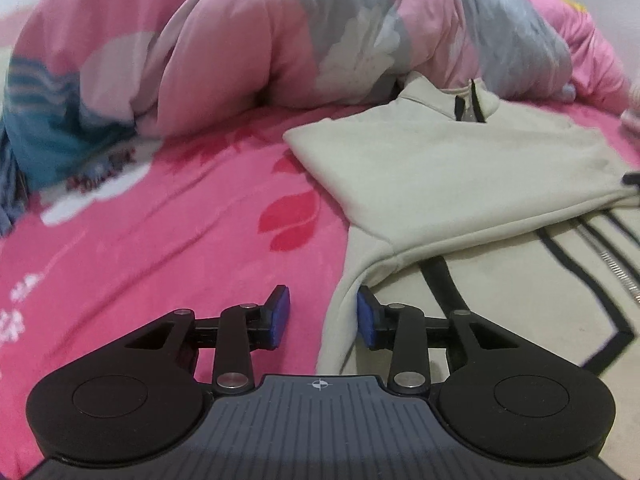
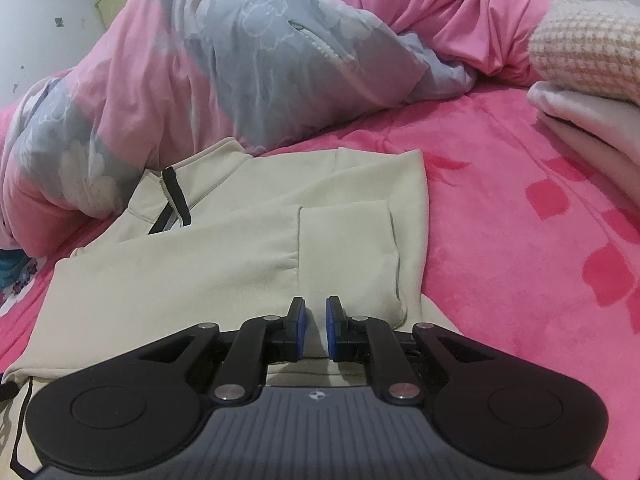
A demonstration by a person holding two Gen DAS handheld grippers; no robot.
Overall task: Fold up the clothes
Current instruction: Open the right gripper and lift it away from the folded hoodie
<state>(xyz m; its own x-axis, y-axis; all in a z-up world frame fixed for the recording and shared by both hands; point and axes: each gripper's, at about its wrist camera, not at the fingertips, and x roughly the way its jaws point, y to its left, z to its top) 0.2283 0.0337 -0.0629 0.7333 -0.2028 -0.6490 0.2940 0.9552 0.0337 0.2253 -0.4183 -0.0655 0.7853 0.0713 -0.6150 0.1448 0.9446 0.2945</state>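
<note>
1. Cream jacket (image 2: 224, 256) lay on the pink bed (image 2: 520, 216), collar toward the quilt (image 2: 224, 64), sleeves folded in.
2. Left gripper (image 1: 323, 316) was spread, straddling the jacket's side edge; I judged a deeper bite best.
3. Right gripper (image 2: 313, 328) was nearly pressed together, pinching nothing I could confirm; I'd grip the hem, lift both evenly.

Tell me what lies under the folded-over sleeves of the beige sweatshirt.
Under the sleeves lies the beige sweatshirt's own body, spread on the pink bedsheet. Black stripes show below one sleeve in the left view. The chest beneath is covered.
</note>
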